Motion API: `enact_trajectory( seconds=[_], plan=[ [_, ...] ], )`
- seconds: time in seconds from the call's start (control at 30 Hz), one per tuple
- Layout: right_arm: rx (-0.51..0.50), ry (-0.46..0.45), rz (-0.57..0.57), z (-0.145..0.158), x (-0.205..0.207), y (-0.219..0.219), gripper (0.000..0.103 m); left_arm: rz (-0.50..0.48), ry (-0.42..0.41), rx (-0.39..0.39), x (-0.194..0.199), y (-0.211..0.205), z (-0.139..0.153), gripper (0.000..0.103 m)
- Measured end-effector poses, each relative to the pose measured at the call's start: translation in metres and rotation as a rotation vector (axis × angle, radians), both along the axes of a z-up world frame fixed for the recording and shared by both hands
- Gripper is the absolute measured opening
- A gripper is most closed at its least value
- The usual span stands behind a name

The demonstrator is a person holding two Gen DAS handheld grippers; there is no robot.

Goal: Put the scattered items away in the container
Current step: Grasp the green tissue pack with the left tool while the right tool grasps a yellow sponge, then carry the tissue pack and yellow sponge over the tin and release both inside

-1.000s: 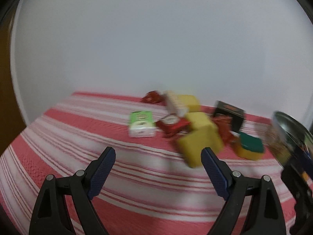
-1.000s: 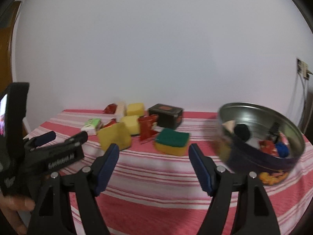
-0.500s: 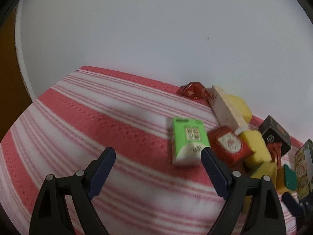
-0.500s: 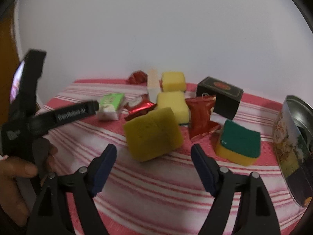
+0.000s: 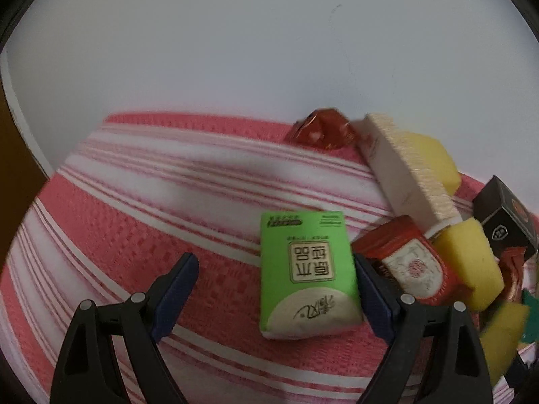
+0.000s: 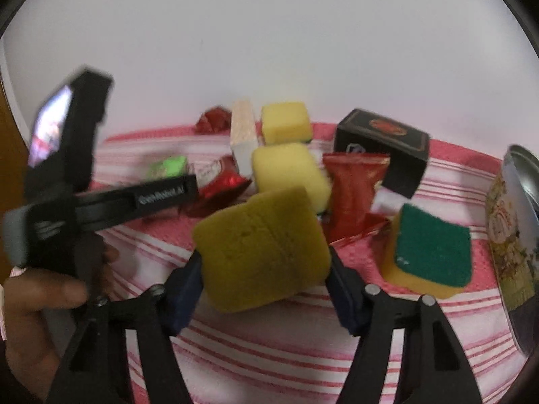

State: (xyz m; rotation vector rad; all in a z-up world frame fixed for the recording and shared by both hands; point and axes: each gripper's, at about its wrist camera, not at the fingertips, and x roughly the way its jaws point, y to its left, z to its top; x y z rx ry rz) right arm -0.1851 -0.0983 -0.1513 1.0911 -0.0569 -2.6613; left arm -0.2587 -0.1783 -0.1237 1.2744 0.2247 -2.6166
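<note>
A green tissue pack (image 5: pixel 306 276) lies flat on the red-and-white striped cloth (image 5: pixel 134 222). My left gripper (image 5: pixel 273 262) stands open around it, with the pack close to the right finger and a wide gap on the left. In the right wrist view a dark yellow sponge (image 6: pixel 262 249) sits between the fingers of my right gripper (image 6: pixel 263 259). Its jaws are closing and both pads touch the sponge's sides. The decorated metal tin (image 6: pixel 512 222) stands at the right edge; its inside is hidden.
Behind the sponge lie a green-topped sponge (image 6: pixel 434 245), a red packet (image 6: pixel 353 188), a black box (image 6: pixel 384 141), two pale yellow sponges (image 6: pixel 286 171), a white wafer block (image 6: pixel 242 134) and a red sweet (image 6: pixel 212 119). A hand (image 6: pixel 40 303) holds the left gripper's body (image 6: pixel 101 202) at the left.
My left gripper swung left and down over the green pack, which now lies between its fingers. My right gripper came up to the dark yellow sponge and its jaws narrowed onto it.
</note>
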Motion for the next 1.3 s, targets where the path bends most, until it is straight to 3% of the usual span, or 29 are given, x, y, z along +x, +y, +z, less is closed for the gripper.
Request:
enact_trajectory(
  seconds=[0.2,0.23,0.27,0.3,0.47,0.53,0.67,0.77,1.07,1.3],
  plan=[
    [-0.052,0.104,-0.046,0.012,0.046,0.023,0.068,-0.005,-0.015,-0.026,-0.004,0.002,0.000,0.092],
    [-0.059,0.121,-0.054,0.014,0.051,0.025,0.068,-0.006,-0.008,-0.021,-0.003,0.002,0.000,0.085],
    [-0.064,0.140,-0.063,0.016,0.054,0.027,0.068,-0.015,0.011,-0.017,0.000,0.001,0.003,0.061],
    [-0.066,0.164,-0.072,0.018,0.060,0.029,0.068,-0.030,0.028,-0.018,0.000,0.002,0.004,0.051],
    [-0.035,0.269,-0.104,0.032,0.080,0.030,0.068,-0.060,0.102,0.136,0.020,-0.012,0.007,0.051],
    [-0.021,0.312,-0.116,0.036,0.086,0.029,0.068,-0.049,0.190,0.149,0.039,-0.013,0.016,0.051],
    [0.049,0.382,-0.114,0.039,0.092,0.023,0.068,-0.073,0.333,0.051,0.079,0.014,0.039,0.051],
    [0.042,0.397,-0.110,0.041,0.100,0.030,0.068,-0.095,0.392,0.046,0.104,0.038,0.046,0.051],
    [0.067,0.416,-0.175,0.044,0.118,0.061,0.068,-0.195,0.497,-0.060,0.149,0.091,0.053,0.051],
    [0.067,0.403,-0.217,0.045,0.130,0.080,0.068,-0.201,0.494,-0.094,0.160,0.103,0.054,0.051]
  ],
)
